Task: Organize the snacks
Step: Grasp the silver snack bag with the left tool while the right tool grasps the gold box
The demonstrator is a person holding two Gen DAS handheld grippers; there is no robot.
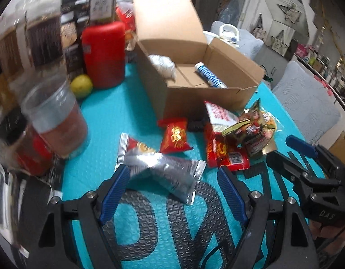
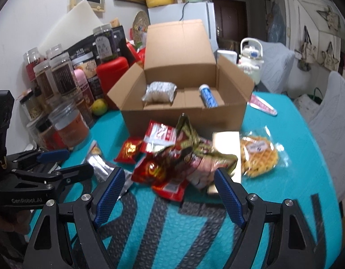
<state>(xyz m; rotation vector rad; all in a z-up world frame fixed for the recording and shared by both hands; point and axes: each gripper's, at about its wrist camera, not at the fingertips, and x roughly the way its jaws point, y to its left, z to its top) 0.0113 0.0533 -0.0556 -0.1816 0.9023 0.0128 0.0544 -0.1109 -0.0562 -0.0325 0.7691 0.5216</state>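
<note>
Left gripper [image 1: 172, 179] and right gripper [image 2: 170, 181] are held with fingers apart, nothing clamped. Snacks [image 2: 172, 159] are piled before the open box [image 2: 183, 112].

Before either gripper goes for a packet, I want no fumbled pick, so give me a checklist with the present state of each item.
1. Left gripper open, nothing between its fingers: ok.
2. Right gripper open and empty: ok.
3. Cardboard box lid up, room inside beside the white packet and blue tube: ok.
4. Silver packet ahead of the left gripper lies apart from the pile: ok.
5. Red packets ahead of the right gripper overlap with the gold-edged packet; single pick: not ok.
6. Waffle bag intact: cannot tell, blurred.
</note>
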